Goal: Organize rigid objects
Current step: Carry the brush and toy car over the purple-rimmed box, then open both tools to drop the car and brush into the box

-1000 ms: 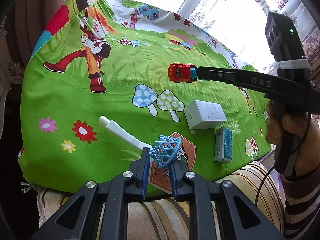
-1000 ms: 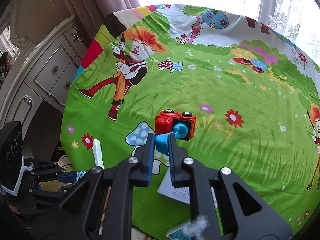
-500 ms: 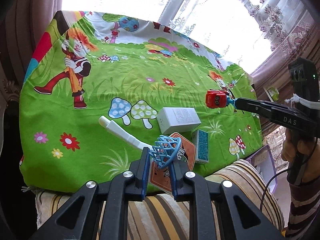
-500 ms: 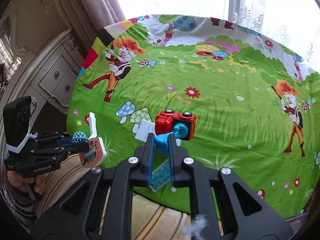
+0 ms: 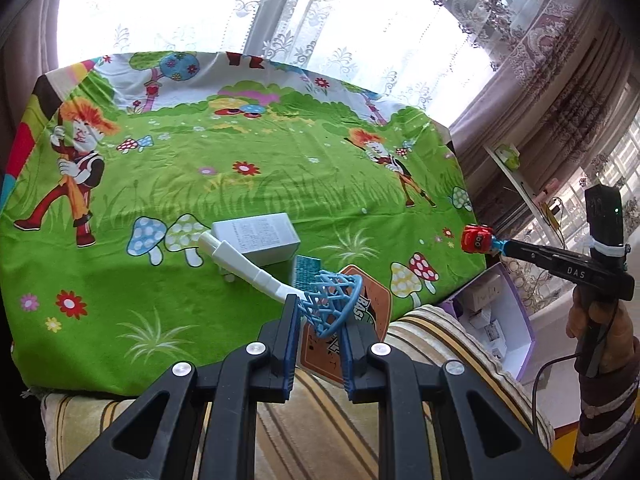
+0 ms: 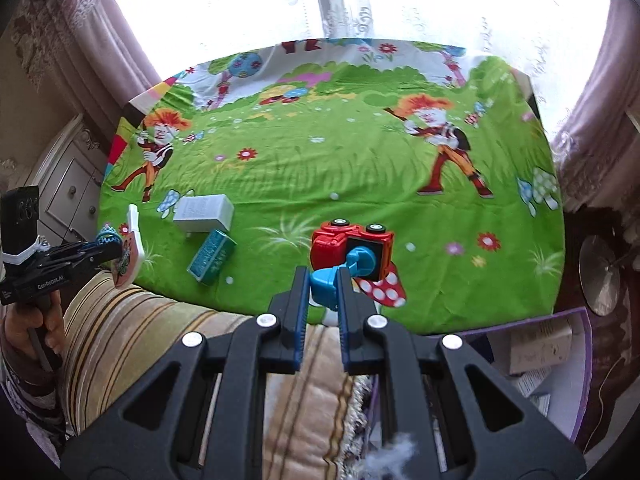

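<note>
My left gripper [image 5: 320,312] is shut on the blue net of a toy basketball hoop [image 5: 332,300] with a white pole and an orange backboard, held above the near edge of the green cartoon cloth [image 5: 248,200]. My right gripper [image 6: 324,280] is shut on the blue part of a red toy car [image 6: 344,244], held above the cloth's near right edge. The car also shows at the far right of the left wrist view [image 5: 476,239]. A white box [image 5: 256,236] and a teal box [image 6: 212,256] lie on the cloth.
An open purple-rimmed box [image 6: 560,356] with small cartons inside sits below the cloth's right corner. A striped cushion [image 6: 160,336] lies along the near edge. Curtains and a bright window stand behind. A white dresser [image 6: 68,184] is at the left.
My right gripper has carried the red car to the right, toward the cloth's right edge and the purple box. My left gripper has lifted the hoop and pulled back a little.
</note>
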`<action>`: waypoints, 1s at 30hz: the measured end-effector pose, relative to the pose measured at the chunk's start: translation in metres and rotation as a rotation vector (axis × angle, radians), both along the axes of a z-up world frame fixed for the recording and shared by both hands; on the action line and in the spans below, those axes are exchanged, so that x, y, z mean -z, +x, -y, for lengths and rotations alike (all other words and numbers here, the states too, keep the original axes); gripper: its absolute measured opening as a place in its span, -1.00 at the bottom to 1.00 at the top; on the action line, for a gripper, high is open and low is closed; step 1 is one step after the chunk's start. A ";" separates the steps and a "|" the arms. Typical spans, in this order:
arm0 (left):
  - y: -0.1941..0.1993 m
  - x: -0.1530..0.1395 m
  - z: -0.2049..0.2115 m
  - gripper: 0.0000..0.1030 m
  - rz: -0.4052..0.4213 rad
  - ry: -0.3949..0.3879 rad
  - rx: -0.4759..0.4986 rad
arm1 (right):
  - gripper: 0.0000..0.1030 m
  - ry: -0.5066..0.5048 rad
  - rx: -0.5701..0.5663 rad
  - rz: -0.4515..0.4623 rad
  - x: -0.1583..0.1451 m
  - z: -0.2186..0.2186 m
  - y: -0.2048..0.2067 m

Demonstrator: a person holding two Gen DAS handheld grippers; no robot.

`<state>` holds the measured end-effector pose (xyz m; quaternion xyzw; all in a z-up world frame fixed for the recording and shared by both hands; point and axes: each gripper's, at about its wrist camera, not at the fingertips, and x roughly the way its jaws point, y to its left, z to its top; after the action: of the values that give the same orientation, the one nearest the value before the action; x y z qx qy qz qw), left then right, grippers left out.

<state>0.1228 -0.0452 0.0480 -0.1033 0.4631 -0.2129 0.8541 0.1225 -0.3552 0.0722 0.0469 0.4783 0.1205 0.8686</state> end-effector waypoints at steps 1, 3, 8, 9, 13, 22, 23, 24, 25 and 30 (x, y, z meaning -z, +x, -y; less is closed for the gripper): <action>-0.001 -0.001 0.006 -0.63 0.001 0.001 0.010 | -0.68 0.013 0.025 -0.009 0.004 0.011 -0.006; -0.002 -0.002 0.018 -0.63 -0.002 0.004 0.032 | -0.68 0.033 0.074 -0.028 0.014 0.034 -0.017; -0.005 -0.004 0.045 -0.63 -0.005 0.014 0.082 | -0.69 0.055 0.179 -0.075 0.040 0.082 -0.043; -0.006 -0.005 0.050 -0.63 -0.006 0.016 0.091 | -0.69 0.062 0.199 -0.084 0.046 0.091 -0.048; -0.009 -0.008 0.073 -0.63 -0.004 0.029 0.126 | -0.68 0.112 0.274 -0.137 0.074 0.125 -0.061; -0.019 -0.012 0.122 -0.63 -0.001 0.065 0.211 | -0.68 0.193 0.377 -0.260 0.138 0.172 -0.079; -0.020 -0.012 0.127 -0.63 -0.002 0.069 0.220 | -0.68 0.206 0.381 -0.271 0.143 0.175 -0.080; -0.021 -0.012 0.132 -0.63 -0.002 0.073 0.228 | -0.68 0.223 0.385 -0.282 0.148 0.178 -0.081; -0.022 -0.012 0.137 -0.63 -0.002 0.077 0.238 | -0.68 0.239 0.389 -0.294 0.152 0.181 -0.081; -0.030 -0.012 0.161 -0.63 -0.002 0.094 0.284 | -0.68 0.281 0.410 -0.336 0.173 0.193 -0.083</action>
<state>0.0931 -0.2061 0.0597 0.0031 0.4833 -0.3095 0.8189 0.0399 -0.5484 -0.1010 0.2815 0.5747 -0.0020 0.7684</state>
